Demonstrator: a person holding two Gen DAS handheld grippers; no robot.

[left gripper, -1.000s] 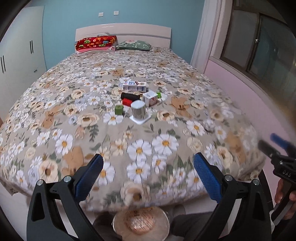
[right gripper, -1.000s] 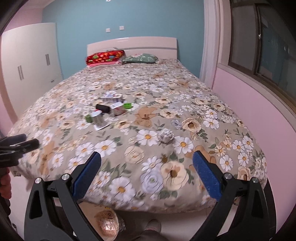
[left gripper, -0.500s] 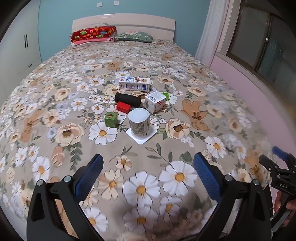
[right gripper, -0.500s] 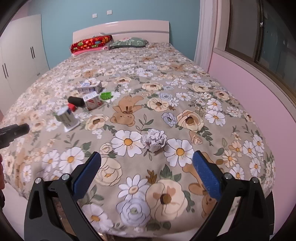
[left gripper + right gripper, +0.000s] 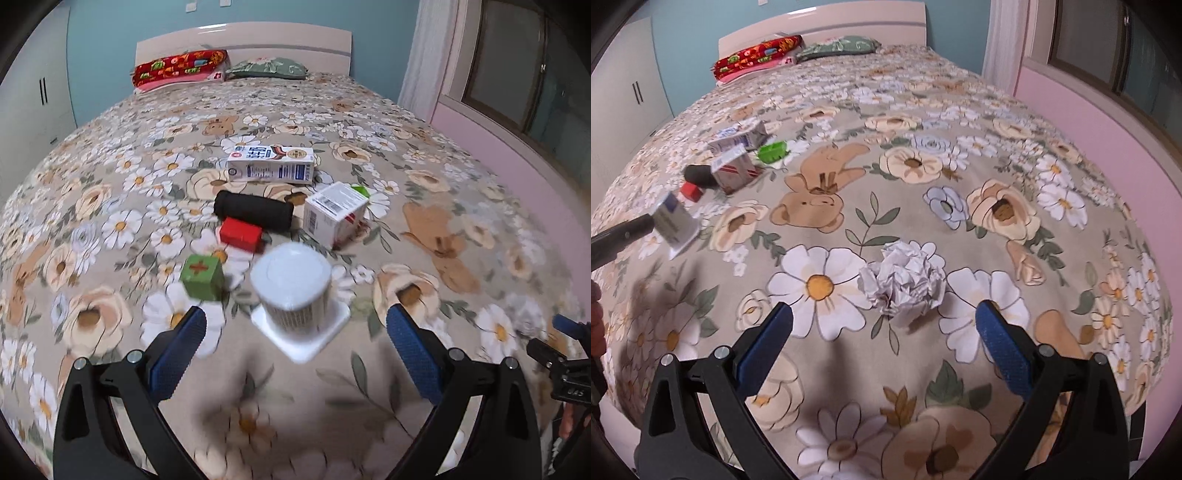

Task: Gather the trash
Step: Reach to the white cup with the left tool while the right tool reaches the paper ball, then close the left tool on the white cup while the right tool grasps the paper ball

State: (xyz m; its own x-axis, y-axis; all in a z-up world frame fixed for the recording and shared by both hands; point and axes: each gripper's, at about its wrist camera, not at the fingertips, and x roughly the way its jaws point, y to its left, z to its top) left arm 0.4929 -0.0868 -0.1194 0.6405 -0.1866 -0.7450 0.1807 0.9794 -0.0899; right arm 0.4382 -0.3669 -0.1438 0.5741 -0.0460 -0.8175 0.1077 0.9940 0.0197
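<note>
Hovering low over the bed (image 5: 960, 122), both grippers have their blue pads spread wide with nothing between them. In the right wrist view the right gripper (image 5: 884, 325) sits at the bottom of the frame, and the paper ball (image 5: 903, 280) lies just past its tips, dead center, on a white daisy print. Open bedspread all around the ball; the bed's edge curves off along the right side of the frame next to a pink wall (image 5: 1108, 147).

Left wrist view: the left gripper (image 5: 295, 332) is at the bottom, lined up with a white cup (image 5: 291, 286) standing on a white square card (image 5: 303, 334), a bit blurry. Just left of the cup is a green cube (image 5: 202, 277). Farther up sit a red block (image 5: 241, 234), a black roll (image 5: 254, 211) lying on its side, and a white box (image 5: 336, 214) to the right of that. Beyond them all lies a milk carton (image 5: 271, 167) on its side. Things are packed close here, small gaps only. The right gripper's tip pokes in at the lower right edge.

Far end, top of the frame: red pillow (image 5: 181, 68), green pillow (image 5: 267, 68), white headboard (image 5: 243, 38), blue wall. Wardrobe (image 5: 33, 99) at left, window (image 5: 535, 77) at right.
</note>
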